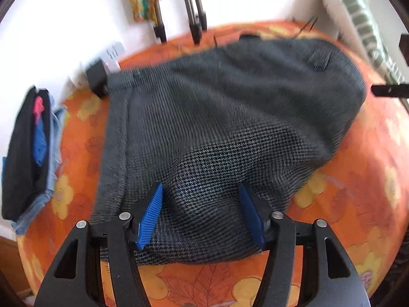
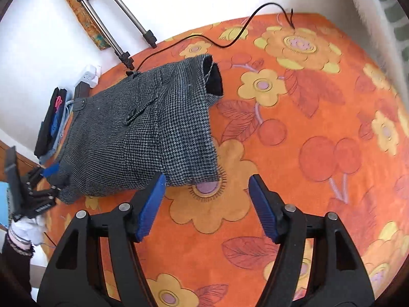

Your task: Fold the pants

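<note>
Clothes pile: one stack of folded clothes [image 2: 52, 121], black on top with blue denim under it, far left at the edge of the table, just beside the pants.
Power strip: one white power strip [image 2: 88, 76] at the far left by the wall, with one black block [image 1: 96, 78] next to it.
Tripod: three metal tripod legs [image 2: 120, 2] coming down at the far side onto the cloth's edge.
Cable: one thin black cable [image 2: 230, 38] looping across the far part of the table.
Pants: one pair of grey-and-black houndstooth woven pants [image 2: 143, 128], bunched into a folded heap on the left half of the table. One dark opening gapes at its far right corner.
Left gripper: black left gripper with two blue ribbed pads [image 1: 202, 204], seen in the right wrist view at the heap's near left corner. Its tongs are spread wide with pants fabric humped up between them, not pinched. In its own view the fabric is motion-blurred.
Tablecloth: one orange tablecloth with yellow flowers and red cherries [image 2: 306, 128] covers the whole table.
Right gripper: black right gripper with two blue ribbed pads [image 2: 207, 204], tongs apart. It hovers over bare cloth just near-right of the heap; its left pad sits right at the pants' near edge, can't tell if it touches.
</note>
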`<state>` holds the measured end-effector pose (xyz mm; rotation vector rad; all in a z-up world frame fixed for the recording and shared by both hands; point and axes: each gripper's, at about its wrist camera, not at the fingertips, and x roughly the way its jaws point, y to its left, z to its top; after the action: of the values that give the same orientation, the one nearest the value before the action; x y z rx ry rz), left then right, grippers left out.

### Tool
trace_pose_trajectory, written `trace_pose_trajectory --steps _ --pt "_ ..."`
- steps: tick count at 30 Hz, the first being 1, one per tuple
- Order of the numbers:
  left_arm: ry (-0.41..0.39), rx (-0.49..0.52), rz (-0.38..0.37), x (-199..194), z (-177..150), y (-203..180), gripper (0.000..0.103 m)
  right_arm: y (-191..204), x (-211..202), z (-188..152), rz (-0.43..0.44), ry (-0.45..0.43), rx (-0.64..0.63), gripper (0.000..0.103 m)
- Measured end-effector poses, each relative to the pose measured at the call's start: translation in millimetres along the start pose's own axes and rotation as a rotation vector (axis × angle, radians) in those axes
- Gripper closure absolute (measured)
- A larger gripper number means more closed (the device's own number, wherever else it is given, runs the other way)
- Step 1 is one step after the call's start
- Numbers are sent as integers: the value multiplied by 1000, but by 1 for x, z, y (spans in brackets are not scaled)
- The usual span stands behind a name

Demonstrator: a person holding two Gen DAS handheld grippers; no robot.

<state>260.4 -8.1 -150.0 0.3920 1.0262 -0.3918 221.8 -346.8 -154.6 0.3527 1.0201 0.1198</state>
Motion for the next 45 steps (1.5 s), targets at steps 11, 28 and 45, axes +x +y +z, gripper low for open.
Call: trace_pose_trajectory --steps 11,28,45 --pt "-13 16 16 -4 -5 0 40 21 32 12 126 1 35 67" --pt "-35 -34 6 -24 3 1 41 36 8 17 -6 -49 -133 73" --pt "-195 -38 -3 -78 22 -25 41 59 -27 14 -129 -194 -240 61"
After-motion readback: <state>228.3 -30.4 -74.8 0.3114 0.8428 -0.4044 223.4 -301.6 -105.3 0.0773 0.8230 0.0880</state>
